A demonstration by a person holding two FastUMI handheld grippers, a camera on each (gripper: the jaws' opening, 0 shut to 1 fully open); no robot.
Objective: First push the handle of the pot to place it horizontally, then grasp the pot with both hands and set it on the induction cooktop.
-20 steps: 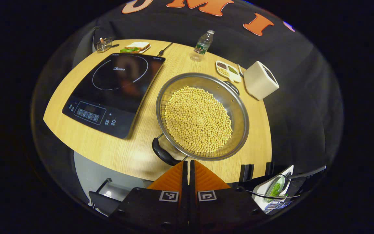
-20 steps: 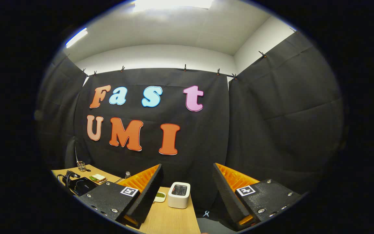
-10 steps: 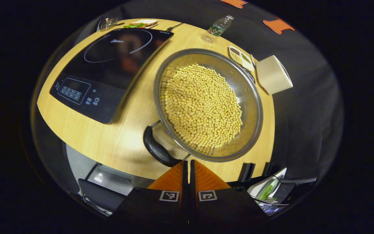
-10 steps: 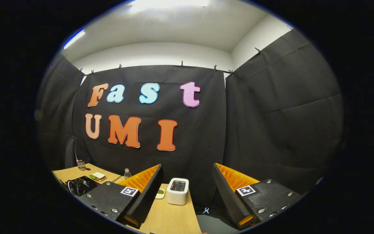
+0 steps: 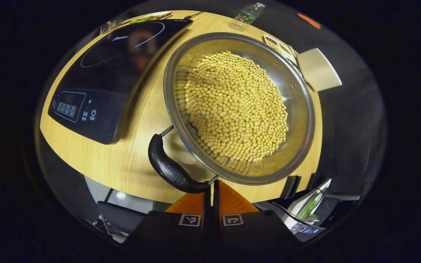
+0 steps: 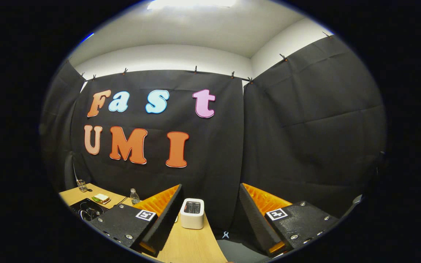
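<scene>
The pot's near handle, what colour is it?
Black. The handle shows best in the left gripper view, beside the steel pot.

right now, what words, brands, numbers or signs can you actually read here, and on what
"+": on the control panel of the induction cooktop; the panel's other symbols and the cooktop's brand mark are too small to read.
Pot handle: embossed mark, too blurred to read.
Water bottle: label too small to read.
Left gripper: two square coded markers, no words.
</scene>
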